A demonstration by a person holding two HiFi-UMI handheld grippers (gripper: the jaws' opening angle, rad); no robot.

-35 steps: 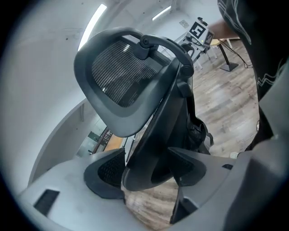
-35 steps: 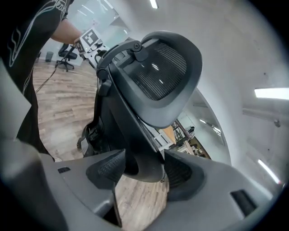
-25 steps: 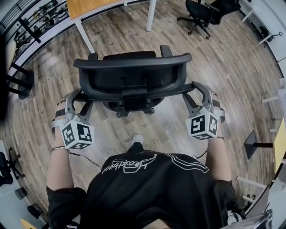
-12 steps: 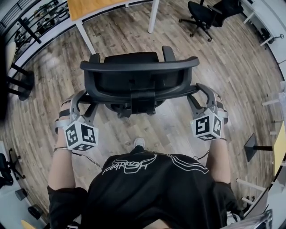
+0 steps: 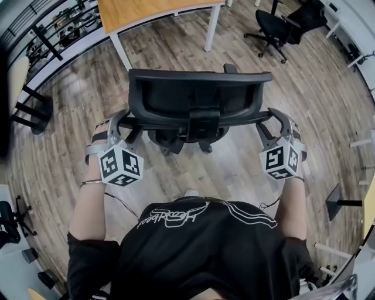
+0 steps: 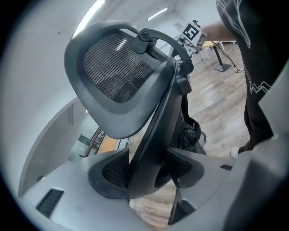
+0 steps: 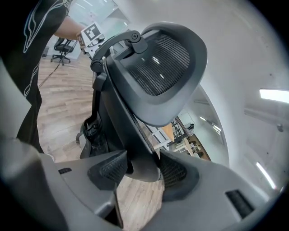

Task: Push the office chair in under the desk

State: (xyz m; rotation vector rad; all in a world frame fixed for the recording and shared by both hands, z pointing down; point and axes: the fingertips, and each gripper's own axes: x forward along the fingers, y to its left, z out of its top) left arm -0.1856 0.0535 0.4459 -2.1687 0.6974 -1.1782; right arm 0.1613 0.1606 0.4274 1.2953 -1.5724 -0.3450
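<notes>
Head view: office chair (image 5: 176, 137) short of desk (image 5: 146, 10), not yet under; desk dead ahead of jaws, set slightly left. Left gripper (image 5: 119, 122) clamped on left edge of backrest (image 5: 199, 79), right gripper (image 5: 273, 120) clamped on right edge, pads pressing frame in both gripper views. Backrest long axis crosswise, roughly parallel to desk edge. Hands equally near; probably straight forward push, slight left bias.
</notes>
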